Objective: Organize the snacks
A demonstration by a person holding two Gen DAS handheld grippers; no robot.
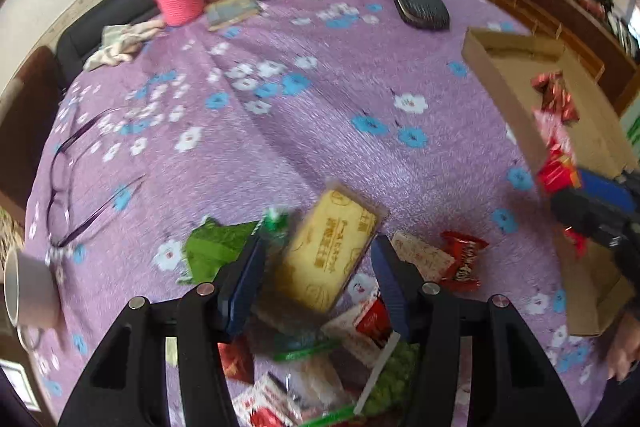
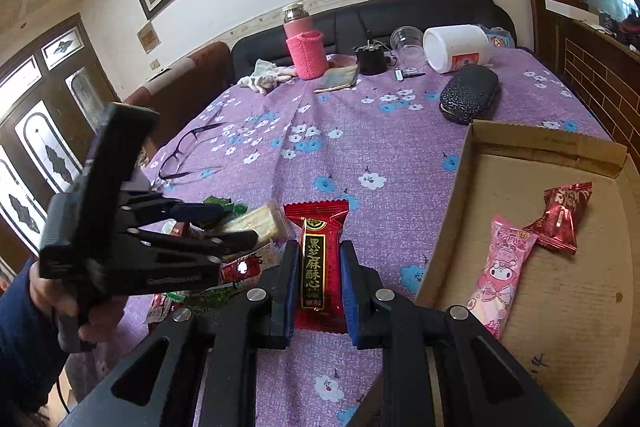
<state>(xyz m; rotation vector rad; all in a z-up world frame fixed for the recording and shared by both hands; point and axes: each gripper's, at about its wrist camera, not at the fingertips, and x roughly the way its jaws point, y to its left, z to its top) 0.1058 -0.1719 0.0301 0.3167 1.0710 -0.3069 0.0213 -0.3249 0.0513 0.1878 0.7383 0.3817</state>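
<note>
On the far left, one pair of glasses (image 2: pixel 192 155) lies on the purple flowered tablecloth (image 2: pixel 340 147), with open cloth to its right. My left gripper (image 1: pixel 320 259) hangs over the loose snack pile (image 1: pixel 320 355) at the near left, its jaws partly spread on either side of one yellow biscuit packet (image 1: pixel 326 255); blur keeps me from telling whether the pads touch it. One red candy (image 1: pixel 464 261) lies just right of it. My right gripper (image 2: pixel 320 283) is clamped narrow on one red sesame pastry packet (image 2: pixel 318 263), just left of the cardboard box's (image 2: pixel 452 211) near wall. The box sits at the table's right edge and holds two snacks: one pink bar (image 2: pixel 500 275) and one red candy wrapper (image 2: pixel 560 219), with much bare floor around them.
</note>
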